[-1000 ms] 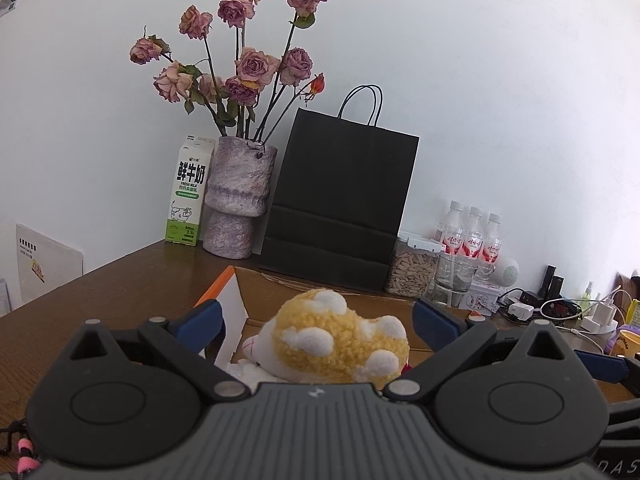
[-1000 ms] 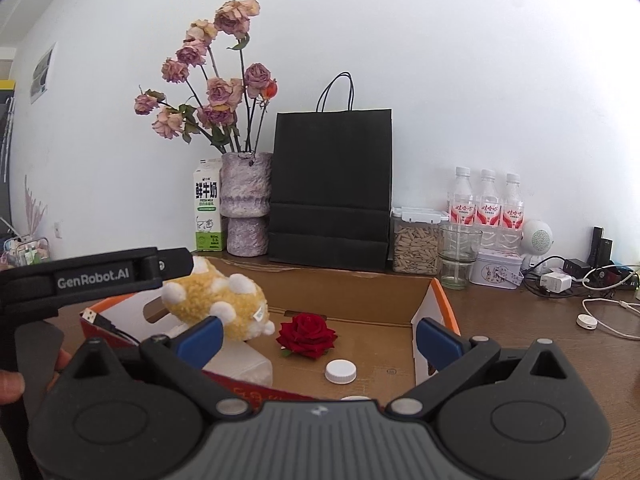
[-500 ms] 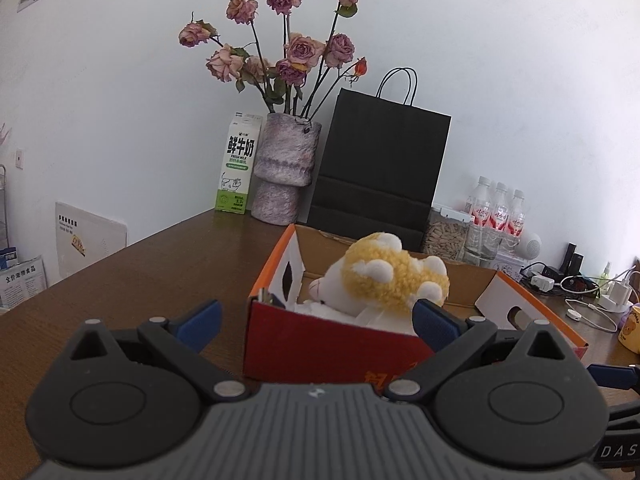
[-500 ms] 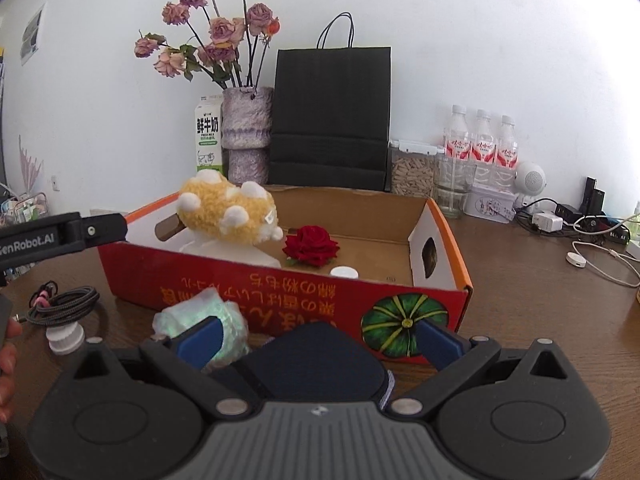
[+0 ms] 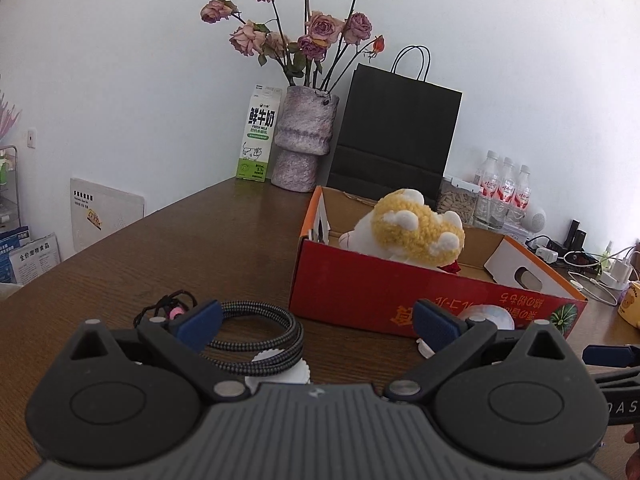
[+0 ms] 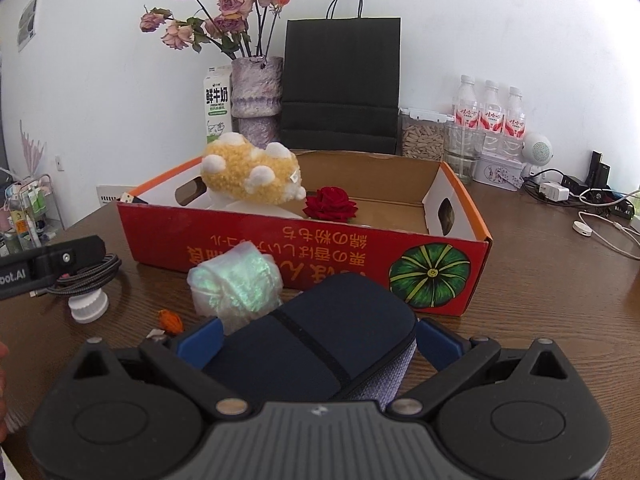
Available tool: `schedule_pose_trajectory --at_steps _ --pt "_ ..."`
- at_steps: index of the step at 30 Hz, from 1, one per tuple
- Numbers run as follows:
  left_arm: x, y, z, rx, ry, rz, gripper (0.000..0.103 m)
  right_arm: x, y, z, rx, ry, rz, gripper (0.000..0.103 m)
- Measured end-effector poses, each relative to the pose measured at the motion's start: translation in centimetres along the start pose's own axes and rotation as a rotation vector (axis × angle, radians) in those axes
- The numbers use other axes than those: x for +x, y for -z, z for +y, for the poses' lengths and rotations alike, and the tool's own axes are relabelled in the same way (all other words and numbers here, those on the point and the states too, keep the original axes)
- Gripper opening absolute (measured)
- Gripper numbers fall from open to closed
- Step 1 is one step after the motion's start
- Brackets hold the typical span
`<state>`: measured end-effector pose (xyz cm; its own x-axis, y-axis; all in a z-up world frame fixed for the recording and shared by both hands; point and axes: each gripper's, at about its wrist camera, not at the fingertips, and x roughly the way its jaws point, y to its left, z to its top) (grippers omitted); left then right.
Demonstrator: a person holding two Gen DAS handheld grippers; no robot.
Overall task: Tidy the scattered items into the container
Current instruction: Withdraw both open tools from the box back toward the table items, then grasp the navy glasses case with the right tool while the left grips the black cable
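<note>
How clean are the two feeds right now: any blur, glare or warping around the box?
Left wrist view: sharp, evenly daylit, the red box bowed by the fisheye, dark vignette at the top corners. Right wrist view: also sharp, only soft shadows, with a greenish sheen on the iridescent bundle and the black paper bag leaning from distortion.

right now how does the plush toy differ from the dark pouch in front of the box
The plush toy lies inside the red box; the dark pouch lies outside it on the table, between the right gripper's open jaws. The plush toy is fuzzy yellow with white tufts; the pouch is smooth, navy, with a dark band across it. The toy is rounded and lumpy, the pouch flat. Neither is gripped.
</note>
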<state>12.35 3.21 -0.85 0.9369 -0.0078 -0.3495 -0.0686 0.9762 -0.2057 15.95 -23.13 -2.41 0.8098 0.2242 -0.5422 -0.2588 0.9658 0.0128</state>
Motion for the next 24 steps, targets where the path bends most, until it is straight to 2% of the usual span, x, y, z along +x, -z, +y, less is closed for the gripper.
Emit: schedule_pose_trajectory --at_steps 11,15,19,21,24 --pt "-1.9 0.1 0.5 0.004 0.009 0.0 0.103 0.2 0.2 0.5 0.024 -0.03 0.053 0.1" --pt "-2.2 0.2 0.4 0.011 0.012 0.013 0.103 -0.8 0.4 0.1 0.003 -0.068 0.053 0.087" --pt "-2.3 0.8 -0.4 0.039 0.032 0.041 0.103 -2.0 0.6 -0.8 0.009 -0.082 0.046 0.068" --pt "-2.2 1.1 -1.1 0.058 0.051 0.062 0.103 -2.5 0.8 -1.3 0.012 -0.088 0.045 0.062" --pt "-1.7 1.7 -2.3 0.085 0.079 0.105 0.103 -3.1 1.3 -1.9 0.019 -0.087 0.045 0.06"
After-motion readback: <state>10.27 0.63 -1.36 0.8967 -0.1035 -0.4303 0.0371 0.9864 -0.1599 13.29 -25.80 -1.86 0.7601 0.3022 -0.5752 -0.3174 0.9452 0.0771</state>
